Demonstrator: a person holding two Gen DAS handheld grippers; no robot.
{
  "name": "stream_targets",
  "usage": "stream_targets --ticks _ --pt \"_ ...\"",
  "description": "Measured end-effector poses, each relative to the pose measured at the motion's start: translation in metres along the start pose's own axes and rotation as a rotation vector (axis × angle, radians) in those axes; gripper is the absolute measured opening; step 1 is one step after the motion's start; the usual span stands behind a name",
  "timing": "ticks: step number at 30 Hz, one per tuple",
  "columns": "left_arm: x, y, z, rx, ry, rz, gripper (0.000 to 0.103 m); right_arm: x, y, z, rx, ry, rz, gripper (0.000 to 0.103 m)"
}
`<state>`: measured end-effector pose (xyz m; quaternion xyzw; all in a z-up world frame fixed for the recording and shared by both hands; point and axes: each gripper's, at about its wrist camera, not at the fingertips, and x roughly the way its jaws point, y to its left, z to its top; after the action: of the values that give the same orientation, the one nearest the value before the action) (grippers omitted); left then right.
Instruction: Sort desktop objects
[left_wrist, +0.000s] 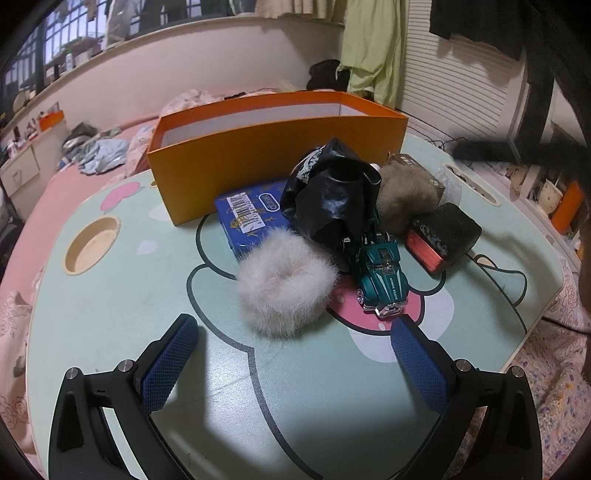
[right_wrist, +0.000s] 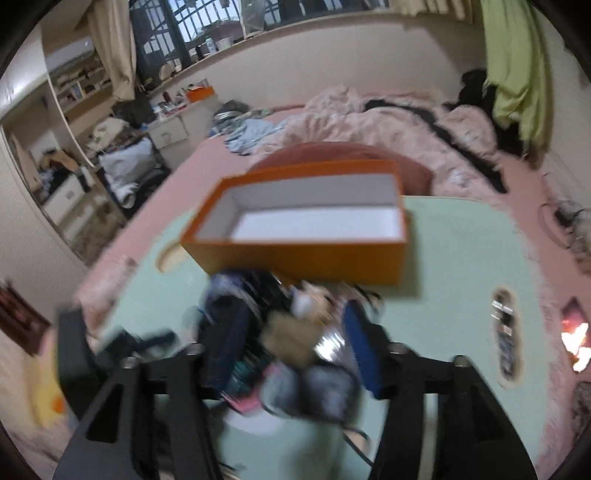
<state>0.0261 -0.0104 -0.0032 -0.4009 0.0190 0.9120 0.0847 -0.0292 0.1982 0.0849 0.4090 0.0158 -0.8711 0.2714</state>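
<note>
In the left wrist view a pile lies on the mint-green table (left_wrist: 110, 332): a white fluffy scrunchie (left_wrist: 284, 288), a teal toy car (left_wrist: 380, 273), a crumpled black bag (left_wrist: 332, 195), a blue barcoded tin (left_wrist: 247, 218), a brown fluffy scrunchie (left_wrist: 406, 195) and a dark block with a red edge (left_wrist: 443, 236). Behind them stands an open orange box (left_wrist: 273, 155). My left gripper (left_wrist: 293, 323) is open just short of the white scrunchie, holding nothing. The right wrist view is blurred. My right gripper (right_wrist: 291, 339) hangs over the pile with its jaws apart; the orange box (right_wrist: 306, 254) beyond looks empty.
The table rests on a pink bed (right_wrist: 369, 122) strewn with bedding. It has a round cup recess (left_wrist: 92, 245) at the left and a slot (right_wrist: 504, 332) at the right. A blurred dark shape (left_wrist: 517, 151) crosses the upper right of the left wrist view.
</note>
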Motion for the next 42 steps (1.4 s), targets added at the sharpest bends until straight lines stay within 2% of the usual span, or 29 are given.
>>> stream_targets --ticks 5,8,10,11,12,13,14,16,17,24,42 --pt "0.000 0.000 0.000 0.000 0.000 0.000 0.103 -0.006 -0.006 -0.049 -0.090 0.004 -0.065 0.059" --pt "0.000 0.000 0.000 0.000 0.000 0.000 0.103 0.001 -0.011 -0.063 -0.098 0.027 -0.072 0.060" --pt "0.000 0.000 0.000 0.001 0.000 0.000 0.103 0.013 -0.011 -0.068 -0.109 0.052 -0.122 0.062" --pt "-0.001 -0.001 0.001 0.000 0.000 0.000 0.103 0.021 -0.009 -0.069 -0.125 0.054 -0.169 0.070" --pt "-0.001 -0.001 0.001 0.001 0.000 0.000 0.103 0.026 -0.007 -0.070 -0.150 0.033 -0.218 0.084" --pt "-0.001 -0.001 0.001 0.001 0.000 0.000 0.103 0.030 -0.004 -0.070 -0.163 0.027 -0.238 0.088" --pt "-0.001 -0.001 0.001 0.001 0.000 0.000 0.103 0.035 -0.004 -0.069 -0.165 0.033 -0.228 0.091" --pt "-0.001 -0.001 0.001 0.003 0.000 0.002 0.103 0.043 -0.008 -0.067 -0.152 0.045 -0.202 0.103" --pt "-0.001 -0.001 0.001 0.002 0.000 0.002 0.103 0.049 -0.015 -0.065 -0.129 0.045 -0.179 0.103" --pt "-0.001 -0.001 0.001 0.002 0.000 0.002 0.103 0.064 -0.022 -0.059 -0.130 0.016 -0.183 0.103" --pt "-0.002 -0.001 0.001 0.003 0.001 0.001 0.103 0.059 -0.020 -0.063 -0.131 0.013 -0.184 0.103"
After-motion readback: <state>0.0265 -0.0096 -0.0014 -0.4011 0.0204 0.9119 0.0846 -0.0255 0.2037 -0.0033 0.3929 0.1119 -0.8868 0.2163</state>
